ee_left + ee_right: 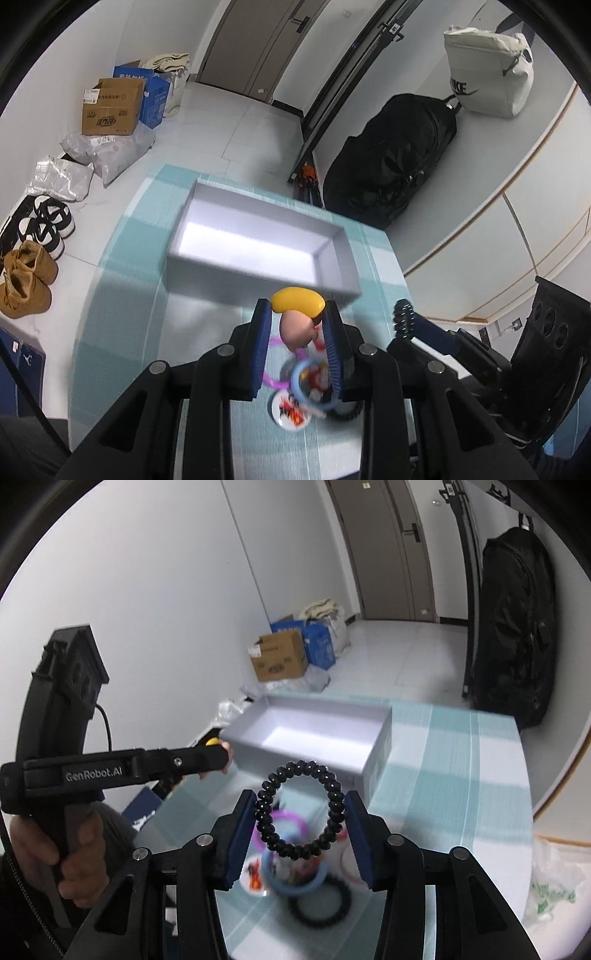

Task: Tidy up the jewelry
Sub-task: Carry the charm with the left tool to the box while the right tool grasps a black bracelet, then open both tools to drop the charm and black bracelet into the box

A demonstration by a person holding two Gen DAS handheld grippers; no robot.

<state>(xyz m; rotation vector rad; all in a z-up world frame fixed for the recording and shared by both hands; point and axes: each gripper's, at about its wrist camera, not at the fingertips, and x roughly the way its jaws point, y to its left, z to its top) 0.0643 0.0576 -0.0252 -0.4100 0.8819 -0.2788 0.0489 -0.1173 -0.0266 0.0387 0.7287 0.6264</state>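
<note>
Black faceted beads made up the bracelet (301, 810) that the right gripper (301, 825) held, its loop standing upright between the blue pads, pressed at its left and right sides and raised clear of the checked teal tablecloth (461, 775). The jaws stood partly closed on it, wide enough that the ring kept its round shape. Strung beads like these probably sit on elastic, so the loop would be light, hard to the touch yet floppy as a whole; it looked likely to sag or roll if the squeeze eased, and glossy beads could slip on a flat pad. Pinching across the ring, as here, seemed the safest hold.

The left gripper (297, 317) was clenched on a small plastic charm (298, 314) with a yellow cap over a pink rounded body, caught near the fingertips just in front of the white open box (258, 236). That piece looked stiff, smooth and very light, so a modest grip on its widest part should do. I could not tell whether anything hung from it.

Below both grippers the remaining jewelry lay in a blurred heap on the cloth: a purple ring (284, 818), a light blue bangle (295, 882), a second black beaded bracelet (319, 902) and a white disc with red print (290, 410). The box appeared empty, near the heap, and would likely receive both held pieces.
</note>
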